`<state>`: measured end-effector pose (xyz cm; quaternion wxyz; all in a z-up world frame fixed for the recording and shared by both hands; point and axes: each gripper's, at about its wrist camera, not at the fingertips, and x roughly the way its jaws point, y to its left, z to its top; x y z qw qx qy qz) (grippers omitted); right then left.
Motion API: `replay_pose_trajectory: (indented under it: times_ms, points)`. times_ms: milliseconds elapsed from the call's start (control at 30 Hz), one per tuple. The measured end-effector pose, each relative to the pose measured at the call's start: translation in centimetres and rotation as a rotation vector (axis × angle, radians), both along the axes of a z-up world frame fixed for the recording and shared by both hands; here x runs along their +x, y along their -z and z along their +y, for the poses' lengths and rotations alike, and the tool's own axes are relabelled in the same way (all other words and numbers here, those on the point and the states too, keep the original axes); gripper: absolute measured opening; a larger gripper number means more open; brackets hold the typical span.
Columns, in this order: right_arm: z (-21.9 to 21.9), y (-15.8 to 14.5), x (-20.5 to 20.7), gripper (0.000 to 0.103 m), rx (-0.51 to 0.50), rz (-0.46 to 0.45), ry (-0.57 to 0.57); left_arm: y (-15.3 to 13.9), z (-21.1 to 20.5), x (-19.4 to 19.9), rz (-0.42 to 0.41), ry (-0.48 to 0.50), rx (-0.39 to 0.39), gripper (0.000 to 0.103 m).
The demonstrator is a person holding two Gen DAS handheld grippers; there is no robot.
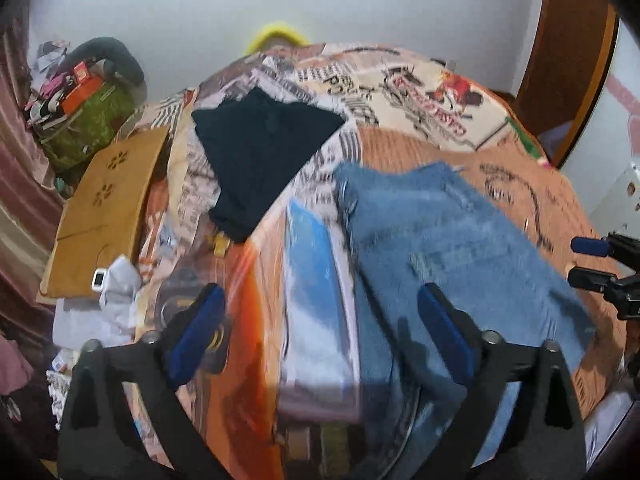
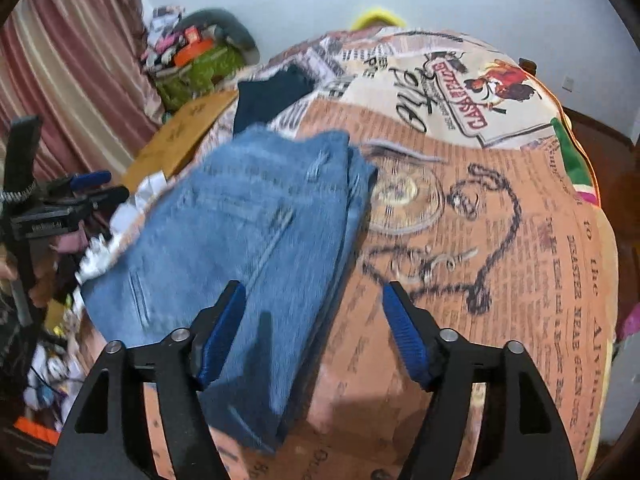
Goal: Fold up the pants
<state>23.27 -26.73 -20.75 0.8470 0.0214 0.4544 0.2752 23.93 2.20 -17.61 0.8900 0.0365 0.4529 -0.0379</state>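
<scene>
Folded blue jeans (image 1: 448,248) lie on the printed bedspread (image 1: 420,92). They also show in the right wrist view (image 2: 256,240). My left gripper (image 1: 320,300) is open and empty, hovering above the jeans' left edge. My right gripper (image 2: 314,300) is open and empty above the jeans' right edge. The right gripper also shows at the right edge of the left wrist view (image 1: 588,260), and the left gripper shows at the left of the right wrist view (image 2: 96,188). The view is motion-blurred.
A folded dark garment (image 1: 260,152) lies further back on the bed. A brown cardboard sheet (image 1: 104,208) and a green bag (image 1: 88,120) sit at the left. A wooden door (image 1: 568,56) stands at the right. Clutter lies by the curtain (image 2: 68,64).
</scene>
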Motion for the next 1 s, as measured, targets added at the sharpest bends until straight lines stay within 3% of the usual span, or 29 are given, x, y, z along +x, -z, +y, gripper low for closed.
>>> replay_pose_trajectory:
  times_ms: [133,433,600,700,767,900,1000]
  points:
    - [0.1,0.5,2.3,0.075,0.057,0.044,0.027,1.2,-0.9,2.9,0.075,0.025,-0.056,0.100]
    - [1.7,5.3,6.3,0.075,0.141,0.260,-0.027,7.0,-1.5,7.9,0.362,0.045,-0.260,0.100]
    - [2.2,6.7,8.0,0.078,0.228,0.342,-0.068,8.4,-1.4,9.2,0.437,0.059,-0.362,0.100]
    - [2.8,6.8,8.6,0.077,0.247,0.356,-0.091,8.7,-2.0,9.5,0.433,0.080,-0.379,0.099]
    - [3.2,6.9,8.7,0.073,0.258,0.367,-0.105,8.7,-2.3,9.7,0.427,0.101,-0.411,0.082]
    - [3.6,6.9,9.0,0.056,0.269,0.389,-0.119,8.5,-2.7,9.8,0.420,0.110,-0.427,0.072]
    - [3.5,6.1,9.0,0.037,0.257,0.379,-0.119,7.2,-2.6,9.1,0.372,0.118,-0.419,0.058]
